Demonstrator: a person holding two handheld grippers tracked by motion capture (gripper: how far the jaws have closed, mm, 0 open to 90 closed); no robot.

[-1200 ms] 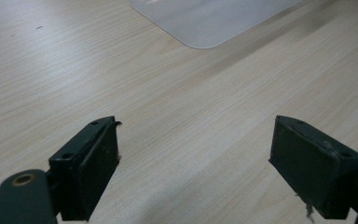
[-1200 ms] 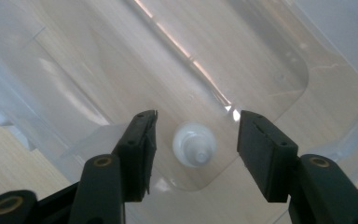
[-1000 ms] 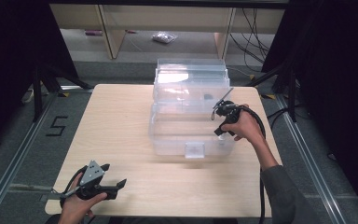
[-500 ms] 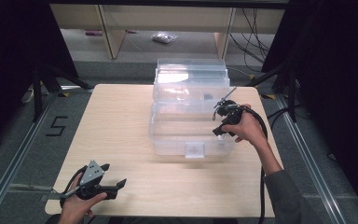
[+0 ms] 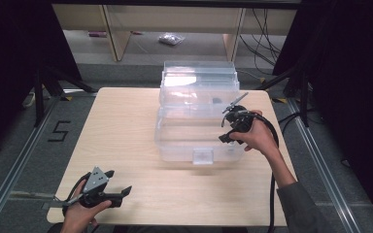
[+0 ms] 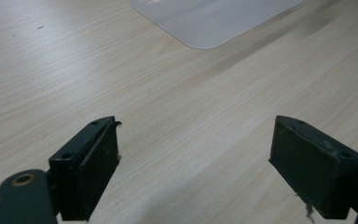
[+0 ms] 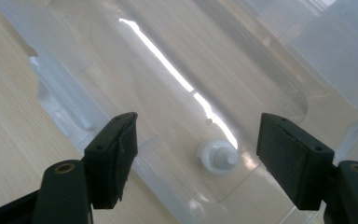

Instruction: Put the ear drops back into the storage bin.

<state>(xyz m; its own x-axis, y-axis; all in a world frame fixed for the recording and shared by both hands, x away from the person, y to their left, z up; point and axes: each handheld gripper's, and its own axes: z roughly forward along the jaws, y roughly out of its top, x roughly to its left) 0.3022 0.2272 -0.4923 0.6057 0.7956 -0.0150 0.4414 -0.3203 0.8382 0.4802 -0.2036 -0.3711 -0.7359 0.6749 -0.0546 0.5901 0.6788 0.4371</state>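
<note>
Looking down on a pale wooden table (image 5: 126, 126) set on a grey floor, with dark stands either side and shelf legs plus a small bagged item (image 5: 170, 40) on the floor well beyond the far edge. Sitting on the far-right half of the table, a big clear plastic storage box (image 5: 199, 116), two see-through tiers or bins stacked or nested (can't quite tell which), with a small latch tab (image 5: 202, 156) on the near wall. Coming in from the bottom right, a forearm in a grey sleeve (image 5: 298, 204), hand wrapped round the right gripper (image 5: 229, 124), held over the box's right end with a black cable (image 5: 272, 160) looping back along the arm. From the right gripper view, jaws spread wide apart with nothing between them, aimed down through the clear plastic at a small white knob-like piece (image 7: 218, 157) sitting low in the box; also a bright light streak across the plastic. Down at the near-left corner of the table, the left hand holding the left gripper (image 5: 117, 183) low over the wood, grey three-cornered plate (image 5: 96, 179) on top, well apart from the box. From the left gripper view, jaws also wide open and empty, just bare wood grain between them and a rounded corner of the clear box (image 6: 214, 18) farther off.
</note>
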